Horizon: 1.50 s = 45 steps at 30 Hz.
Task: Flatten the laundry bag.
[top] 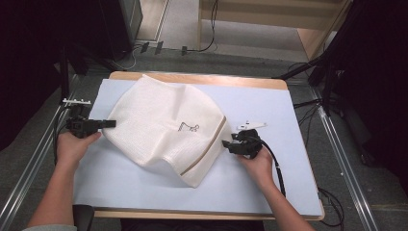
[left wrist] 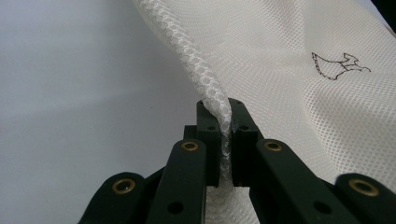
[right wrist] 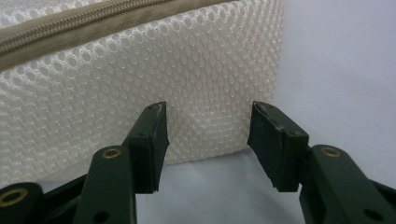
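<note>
Clamped tight on a rolled mesh edge in the left gripper view: left gripper (left wrist: 226, 140), jaws nearly together with the white netting pinched between the pads. Printed on the cloth beyond, a small black outline drawing (left wrist: 339, 66), seen from above as a tiny mark only. Spread apart in the right gripper view: right gripper (right wrist: 208, 140), jaws wide, nothing gripped, a corner of the mesh laundry bag (top: 163, 126) just ahead between the tips, tan zipper band (right wrist: 79, 23) running above. Seen from the high view: bag lying rumpled mid-table on a pale blue mat (top: 269, 110), left gripper (top: 109, 123) at its left edge, right gripper (top: 225, 143) at its right corner. Beside the right hand (top: 260, 161), a small white plastic piece (top: 251, 125) on the mat.
</note>
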### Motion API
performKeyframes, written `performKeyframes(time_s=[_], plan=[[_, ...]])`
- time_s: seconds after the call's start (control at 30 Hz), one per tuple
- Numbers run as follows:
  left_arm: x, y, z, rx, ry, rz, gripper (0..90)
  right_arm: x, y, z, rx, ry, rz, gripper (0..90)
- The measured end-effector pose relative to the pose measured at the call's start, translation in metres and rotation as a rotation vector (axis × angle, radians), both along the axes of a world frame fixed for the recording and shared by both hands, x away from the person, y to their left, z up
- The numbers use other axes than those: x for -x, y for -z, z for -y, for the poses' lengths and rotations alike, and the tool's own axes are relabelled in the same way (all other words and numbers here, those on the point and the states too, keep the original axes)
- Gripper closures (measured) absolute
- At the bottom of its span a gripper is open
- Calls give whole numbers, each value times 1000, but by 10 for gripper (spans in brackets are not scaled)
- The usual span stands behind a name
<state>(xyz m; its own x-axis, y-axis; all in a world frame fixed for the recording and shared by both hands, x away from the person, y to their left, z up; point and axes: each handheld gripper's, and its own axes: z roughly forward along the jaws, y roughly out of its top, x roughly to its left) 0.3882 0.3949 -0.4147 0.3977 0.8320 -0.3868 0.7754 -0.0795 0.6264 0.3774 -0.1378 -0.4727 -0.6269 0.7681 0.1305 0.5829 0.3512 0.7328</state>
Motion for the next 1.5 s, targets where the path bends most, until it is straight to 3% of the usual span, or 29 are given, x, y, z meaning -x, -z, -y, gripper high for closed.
performKeyframes(time_s=[0.2, 0.33, 0.43, 0.5, 0.6, 0.77, 1.0, 1.1, 1.23, 1.3, 1.43, 1.5], plan=[[2, 2, -2, 2, -3, -8, 870, -3, 6, -11, 23, -7, 24, 583], [3, 2, -1, -3, 1, -8, 870, 0, 8, -18, 38, 33, 59, 722], [4, 3, -1, 0, 1, -9, 870, 1, 8, -18, 29, 10, 58, 858], [4, 2, -1, -1, 3, -8, 870, 2, 8, -21, 44, 4, 71, 900], [4, 2, -1, 4, 5, -6, 870, 2, 7, -22, 54, -4, 71, 900], [5, 2, -3, 28, -1, 1, 870, -5, -1, -10, 19, 5, 2, 900], [9, -2, 5, 46, 32, 8, 871, -17, -21, 18, -2, 41, 1, 900], [11, -4, 9, 90, 42, 11, 871, -22, -27, 33, 2, 69, 11, 900], [19, -5, 21, 69, 77, 3, 871, -30, -33, 51, -16, 107, 22, 900], [26, -5, 26, 69, 94, -11, 871, -35, -30, 56, 11, 116, 7, 900], [41, -7, 27, 56, 104, -18, 871, -40, -27, 57, -27, 94, -42, 900], [46, -6, 24, 53, 99, -18, 870, -39, -28, 55, -26, 71, -36, 882]])
